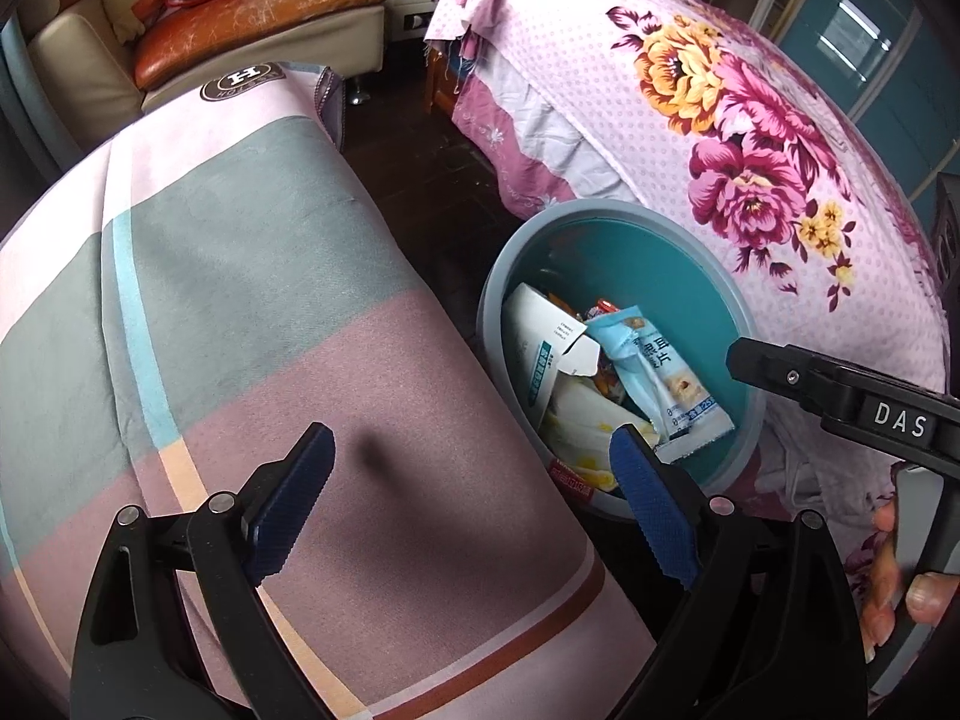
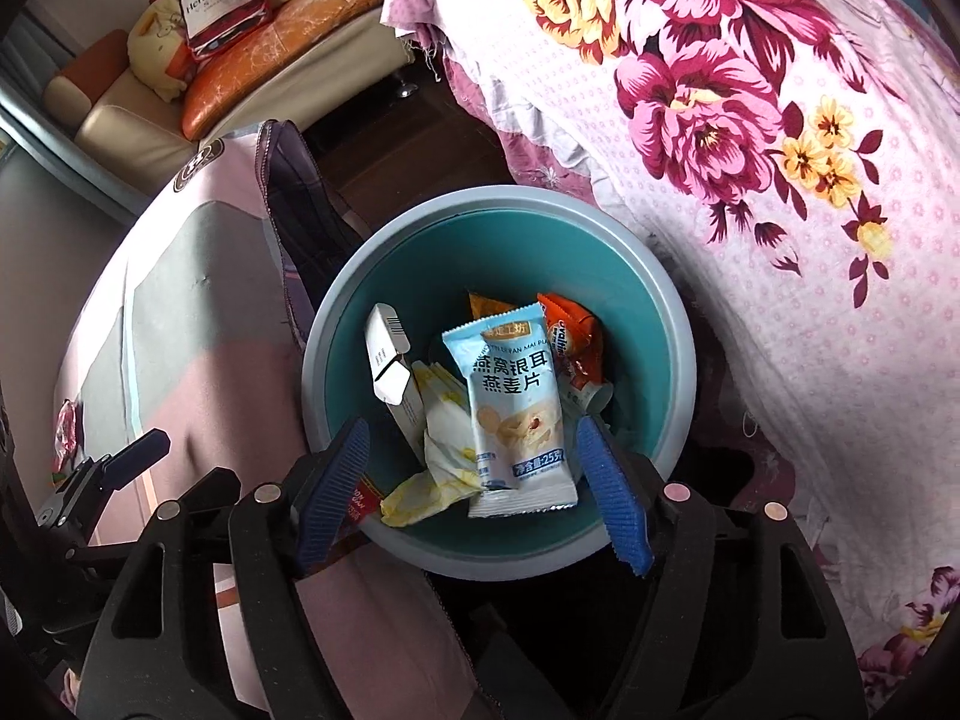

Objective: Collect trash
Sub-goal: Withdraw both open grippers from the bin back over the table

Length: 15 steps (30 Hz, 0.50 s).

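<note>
A round teal bin with a grey rim [image 2: 672, 324] [image 1: 498, 276] stands on the floor between two cloth-covered surfaces. Inside lie a light blue oatmeal packet [image 2: 516, 408] [image 1: 654, 372], a white carton [image 2: 390, 366] [image 1: 534, 336], a white and yellow wrapper [image 2: 444, 444] and an orange wrapper [image 2: 570, 336]. My right gripper [image 2: 474, 456] is open and empty, just above the bin's near rim. My left gripper [image 1: 474, 480] is open and empty over the striped cloth [image 1: 240, 300], left of the bin. The right gripper's body shows in the left wrist view [image 1: 840, 390].
A floral pink cloth [image 1: 720, 108] [image 2: 780, 150] covers the surface right of the bin. A sofa with an orange cushion [image 1: 252, 12] and a red bag [image 2: 216, 0] stands at the back. Dark floor [image 1: 432, 168] lies between them. A pink wrapper [image 2: 66, 432] lies on the striped cloth.
</note>
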Available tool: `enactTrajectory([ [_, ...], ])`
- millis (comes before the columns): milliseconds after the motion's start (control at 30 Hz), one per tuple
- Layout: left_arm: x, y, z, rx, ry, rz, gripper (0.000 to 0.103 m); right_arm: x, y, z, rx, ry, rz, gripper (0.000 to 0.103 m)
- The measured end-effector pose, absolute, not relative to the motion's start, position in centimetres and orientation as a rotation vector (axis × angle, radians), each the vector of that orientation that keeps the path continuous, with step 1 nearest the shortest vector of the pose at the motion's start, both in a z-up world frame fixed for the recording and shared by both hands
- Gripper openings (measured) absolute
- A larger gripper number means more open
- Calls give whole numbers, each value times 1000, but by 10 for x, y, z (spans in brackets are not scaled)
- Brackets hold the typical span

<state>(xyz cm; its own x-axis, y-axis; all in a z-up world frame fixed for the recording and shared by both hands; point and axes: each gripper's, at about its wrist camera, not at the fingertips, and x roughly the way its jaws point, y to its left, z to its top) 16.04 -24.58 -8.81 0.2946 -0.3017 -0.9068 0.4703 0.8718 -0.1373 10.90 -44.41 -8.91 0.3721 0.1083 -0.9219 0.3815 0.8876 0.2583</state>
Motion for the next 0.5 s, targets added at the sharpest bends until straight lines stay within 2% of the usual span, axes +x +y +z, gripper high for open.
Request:
enactTrajectory([
  [500,146,-202,-76,92,1167,-501,95,98,-410,-70,424,1225,-192,81],
])
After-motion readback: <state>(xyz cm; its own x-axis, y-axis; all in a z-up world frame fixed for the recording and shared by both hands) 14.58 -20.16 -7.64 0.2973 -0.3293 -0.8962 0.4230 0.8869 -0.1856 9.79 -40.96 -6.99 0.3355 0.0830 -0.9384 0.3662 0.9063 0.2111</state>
